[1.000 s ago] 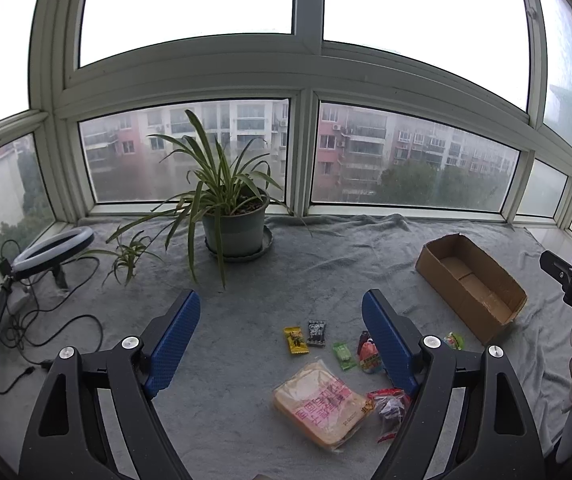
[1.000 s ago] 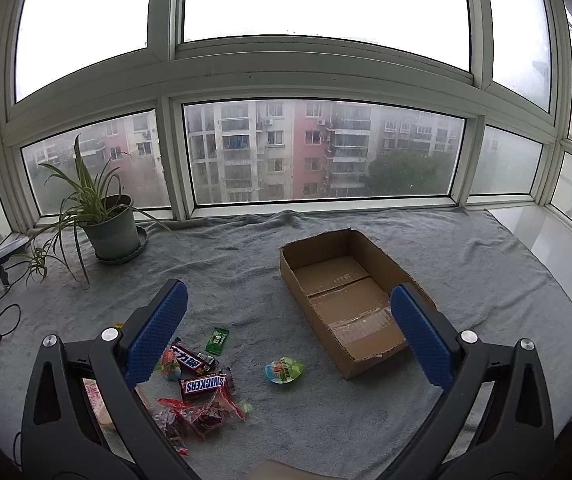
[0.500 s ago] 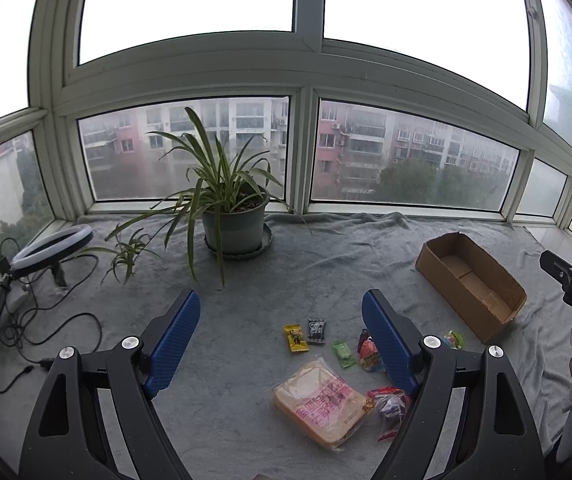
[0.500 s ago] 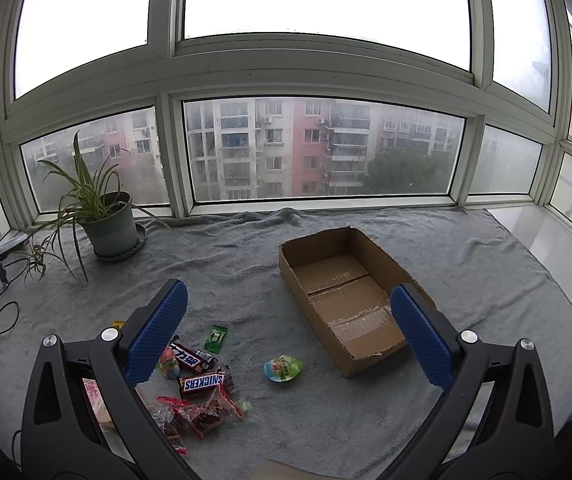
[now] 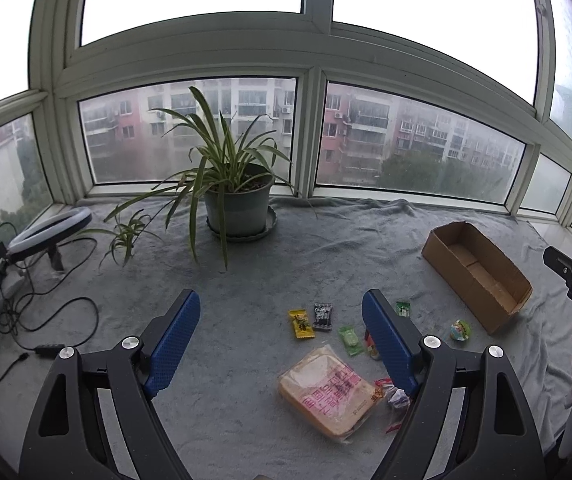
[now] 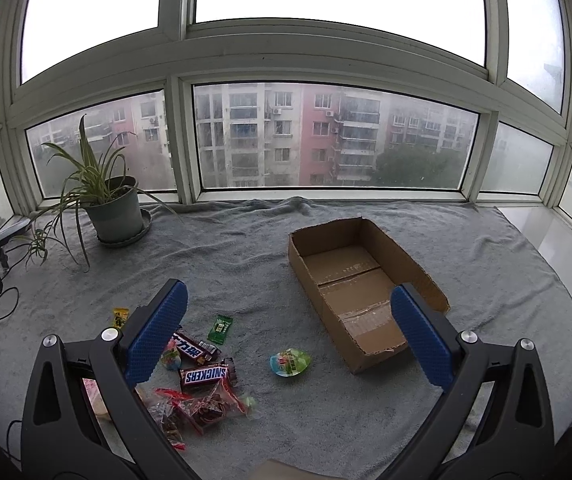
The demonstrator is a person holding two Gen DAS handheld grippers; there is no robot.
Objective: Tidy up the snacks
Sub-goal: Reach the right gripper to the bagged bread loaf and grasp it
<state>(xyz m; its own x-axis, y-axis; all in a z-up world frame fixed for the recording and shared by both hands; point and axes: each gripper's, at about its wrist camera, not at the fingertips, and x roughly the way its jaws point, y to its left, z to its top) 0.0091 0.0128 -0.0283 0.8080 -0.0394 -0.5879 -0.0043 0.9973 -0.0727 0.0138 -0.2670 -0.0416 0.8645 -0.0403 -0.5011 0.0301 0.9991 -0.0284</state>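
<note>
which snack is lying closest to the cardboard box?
The round green-and-blue packet, lying alone on the grey blanket just left of the cardboard box. The candy bars and other wrappers cluster farther left.

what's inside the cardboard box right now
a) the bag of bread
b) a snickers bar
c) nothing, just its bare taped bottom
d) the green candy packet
c: the right wrist view looks straight into the cardboard box and shows only its bare taped bottom, while the Snickers bar, the green candy packet and the bag of bread all lie on the grey blanket outside it.
</note>
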